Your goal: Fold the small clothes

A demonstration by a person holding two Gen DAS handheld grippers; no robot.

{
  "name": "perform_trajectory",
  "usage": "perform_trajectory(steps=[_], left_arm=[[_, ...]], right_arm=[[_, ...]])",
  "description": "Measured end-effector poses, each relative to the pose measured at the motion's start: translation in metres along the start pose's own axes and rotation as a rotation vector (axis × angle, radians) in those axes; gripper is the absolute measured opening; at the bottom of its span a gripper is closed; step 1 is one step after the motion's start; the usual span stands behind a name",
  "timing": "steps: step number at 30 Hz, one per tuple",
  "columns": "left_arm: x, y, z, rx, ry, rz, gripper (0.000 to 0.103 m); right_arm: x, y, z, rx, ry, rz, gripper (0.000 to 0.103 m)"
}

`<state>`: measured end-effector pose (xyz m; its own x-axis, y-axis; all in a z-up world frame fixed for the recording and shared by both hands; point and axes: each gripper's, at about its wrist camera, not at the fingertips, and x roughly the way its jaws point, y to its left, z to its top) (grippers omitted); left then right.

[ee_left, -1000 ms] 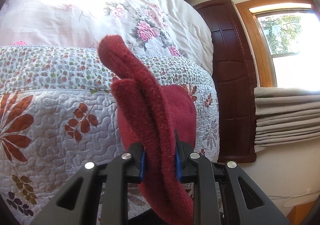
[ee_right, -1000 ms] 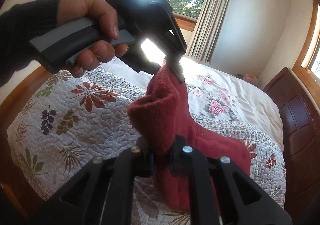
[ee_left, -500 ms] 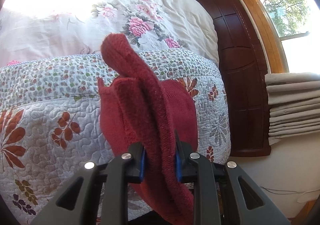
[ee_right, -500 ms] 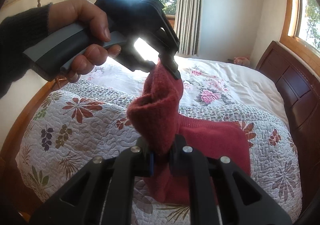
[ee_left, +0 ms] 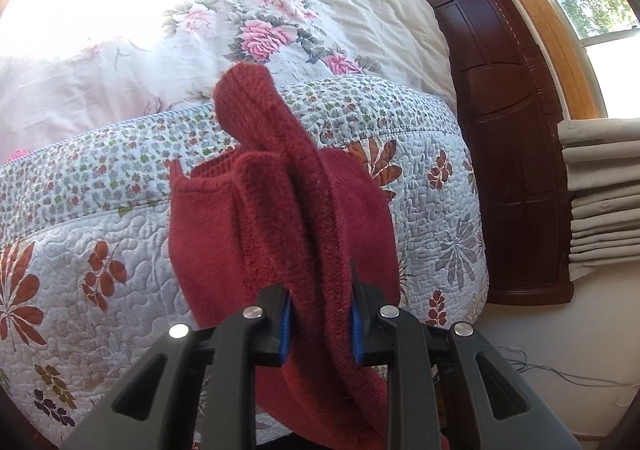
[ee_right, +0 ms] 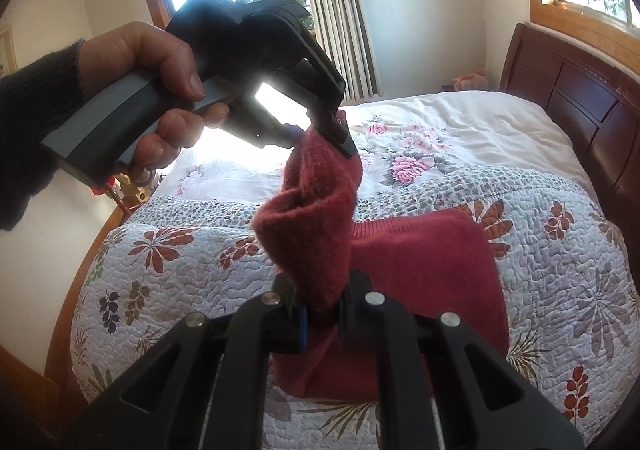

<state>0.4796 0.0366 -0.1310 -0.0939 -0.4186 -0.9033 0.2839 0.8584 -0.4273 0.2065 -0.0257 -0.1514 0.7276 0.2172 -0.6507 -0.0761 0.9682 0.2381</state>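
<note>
We are gripping red knit garment (ee_left: 280, 234) in both grippers: left gripper (ee_left: 320, 314) jaws clamping folded edge, right gripper (ee_right: 320, 310) jaws pinching bunched end; rest draping beyond jaws onto quilted bed (ee_right: 168, 262).

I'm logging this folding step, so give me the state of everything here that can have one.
left tongs: shut on the red knit garment.
right tongs: shut on the red knit garment.
red knit garment: one strip lifted between both tongs, the body lying on the quilt.
quilt: spread over the bed.
curtain: drawn aside, bunched beside the window.
hand: gripping the left tongs' handle.
</note>
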Motion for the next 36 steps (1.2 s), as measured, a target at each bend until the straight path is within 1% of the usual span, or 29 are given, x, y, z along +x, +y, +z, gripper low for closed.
perform_trajectory(steps=[3, 11, 21, 26, 29, 32, 34, 36], left_arm=[[0.011, -0.012, 0.005, 0.011, 0.017, 0.031, 0.022], [0.047, -0.048, 0.015, 0.038, 0.058, 0.107, 0.022], [0.103, -0.085, 0.020, 0.044, 0.119, 0.186, 0.022], [0.131, -0.099, 0.023, 0.039, 0.138, 0.235, 0.022], [0.143, -0.102, 0.025, 0.018, 0.138, 0.268, 0.022], [0.153, -0.107, 0.025, 0.023, 0.131, 0.302, 0.022], [0.159, -0.110, 0.024, 0.027, 0.122, 0.308, 0.024], [0.162, -0.111, 0.024, 0.022, 0.101, 0.289, 0.029]], right_arm=[[0.000, -0.015, -0.003, 0.030, -0.006, 0.017, 0.009], [0.001, -0.065, -0.014, 0.178, 0.005, 0.082, 0.009], [0.005, -0.120, -0.039, 0.339, 0.052, 0.152, 0.009], [0.014, -0.149, -0.053, 0.420, 0.080, 0.192, 0.010], [0.020, -0.163, -0.061, 0.456, 0.089, 0.221, 0.010], [0.026, -0.176, -0.069, 0.492, 0.097, 0.247, 0.010], [0.029, -0.184, -0.075, 0.520, 0.103, 0.266, 0.010], [0.033, -0.194, -0.082, 0.554, 0.113, 0.288, 0.010]])
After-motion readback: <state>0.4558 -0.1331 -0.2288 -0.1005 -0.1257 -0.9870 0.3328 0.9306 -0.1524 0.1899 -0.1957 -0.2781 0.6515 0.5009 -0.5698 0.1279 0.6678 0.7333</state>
